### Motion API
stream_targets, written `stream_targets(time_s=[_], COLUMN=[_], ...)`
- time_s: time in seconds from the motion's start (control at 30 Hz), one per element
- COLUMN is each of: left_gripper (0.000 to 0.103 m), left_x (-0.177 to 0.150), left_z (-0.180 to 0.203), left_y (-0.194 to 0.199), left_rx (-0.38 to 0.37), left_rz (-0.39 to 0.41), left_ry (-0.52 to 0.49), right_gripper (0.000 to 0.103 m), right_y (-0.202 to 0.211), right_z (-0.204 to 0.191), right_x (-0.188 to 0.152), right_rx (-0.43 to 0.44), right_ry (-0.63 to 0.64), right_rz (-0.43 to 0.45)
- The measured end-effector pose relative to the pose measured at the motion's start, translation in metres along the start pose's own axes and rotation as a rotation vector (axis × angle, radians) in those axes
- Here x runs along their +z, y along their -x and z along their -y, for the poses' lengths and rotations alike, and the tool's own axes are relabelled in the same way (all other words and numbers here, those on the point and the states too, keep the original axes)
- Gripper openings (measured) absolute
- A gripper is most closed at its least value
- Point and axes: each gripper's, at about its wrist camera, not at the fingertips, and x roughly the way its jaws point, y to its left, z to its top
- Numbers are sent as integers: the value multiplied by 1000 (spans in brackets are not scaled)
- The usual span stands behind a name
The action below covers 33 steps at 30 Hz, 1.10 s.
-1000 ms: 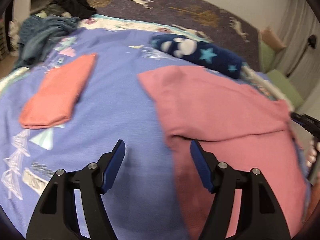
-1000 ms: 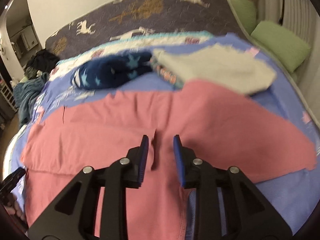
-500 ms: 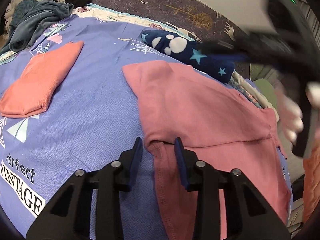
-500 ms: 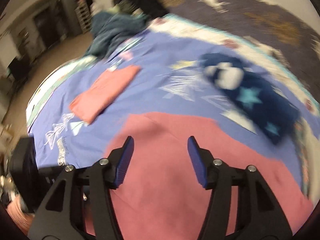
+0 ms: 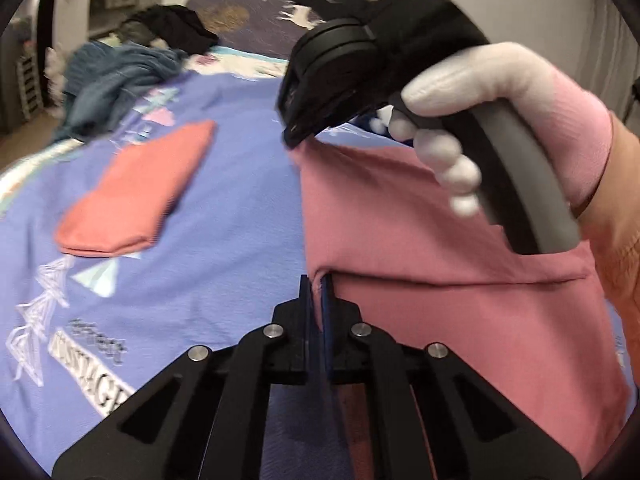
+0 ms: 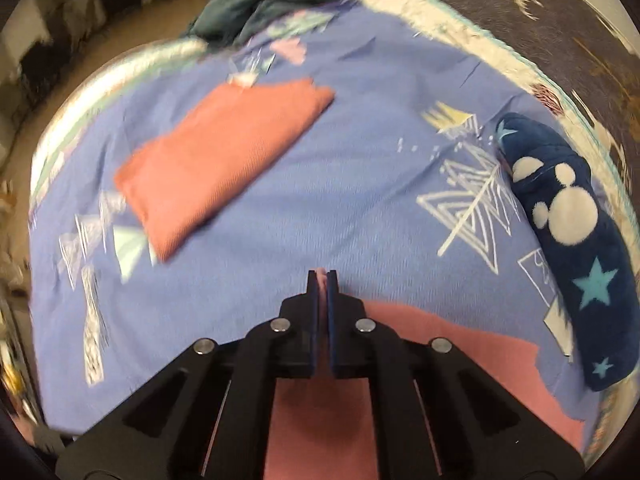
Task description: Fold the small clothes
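We have the pink garment (image 5: pixel 460 312) spread flat on the purple printed bedsheet (image 5: pixel 224 264), its left edge running up the middle of the left wrist view. Our left gripper (image 5: pixel 316 284) has just finished closing, and its blue pads are pinched on that edge right where an upper layer of the cloth steps over the lower one, a sliver of pink showing between the jaws. Our right gripper (image 6: pixel 321 280) has likewise just clamped down, on the far corner of the same edge: a tab of pink pokes out between its pads, and in the left wrist view we see its black body (image 5: pixel 340 80) with the gloved right hand (image 5: pixel 500 120) on the grey handle, nose down on that corner. Two holds along one side make sense to us as the way to carry the whole edge across as a straight line, so the fold lands even (one hold alone would likely let the free corner sag). We judge the fold itself as not yet begun, since the cloth lies flat. Well to the left rests a salmon folded garment (image 6: pixel 216 160), presumably finished and set clear of the work area. A navy plush item with stars (image 6: pixel 568 240) lies beyond the right-hand corner, and a teal heap of clothes (image 5: pixel 116 80) waits at the sheet's far end.
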Motion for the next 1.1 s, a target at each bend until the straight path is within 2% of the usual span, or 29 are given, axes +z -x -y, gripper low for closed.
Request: stream_targets(time_s=[0.07,0.1,0.13,0.17,0.2,0.23,0.37,0.47,0.57,0.6,0.63,0.67,0.7,0.73,0.77,0.8,0.83,0.87,0.97,1.03,1.1], left_gripper=[4,4,4,4,4,4,4,4,4,7,21,28,32,31,31,32,32,32,32,36,43], left_x=[0,0,0,0,-1,-1,2,13,30,34,36,36,34,24,20,21,22,22,22,21,19], left_z=[-2,-4,-5,-6,-6,-7,-17,-25,-12,-5,5,14,19,21,22,23,22,21,22,28,36], left_y=[-7,-8,-7,-5,-3,1,16,32,37,33,22,5,-11,-39,-38,-37,-36,-36,-38,-38,-37], left_rx=[13,10,5,5,5,1,-32,-146,-255,-283,-303,-271,-205,-118,-122,-124,-121,-119,-102,-75,-52], left_rz=[-37,-47,-46,-40,-34,-24,11,39,52,49,28,-16,-63,-164,-100,-98,-104,-105,-104,-103,-103], left_ry=[9,16,22,20,17,19,46,87,49,22,-15,-41,-49,-51,-46,-52,-50,-42,-43,-72,-116], right_gripper=[5,8,14,29,37,40,40,40,39,39,39,36,15,14,15,16,19,28,34,43,67], right_y=[-6,-7,-6,1,14,29,110,152,167,165,161,147,144,151,155,163,170,177,187,190,185], right_z=[9,11,13,17,22,26,58,83,116,127,135,148,156,159,162,164,166,167,183,196,207], right_x=[-4,-7,-12,-18,-24,-31,-92,-161,-230,-251,-265,-286,-301,-314,-320,-329,-336,-342,-358,-365,-361], right_rx=[83,86,73,43,29,20,37,28,46,24,-16,-126,-141,-91,-65,-32,-21,-37,-81,-38,16], right_ry=[-32,-38,-47,-64,-81,-98,-187,-256,-402,-456,-497,-558,-585,-617,-649,-697,-713,-716,-768,-834,-846], right_rz=[34,34,28,30,56,91,213,221,194,181,158,92,110,180,182,196,219,241,256,292,328])
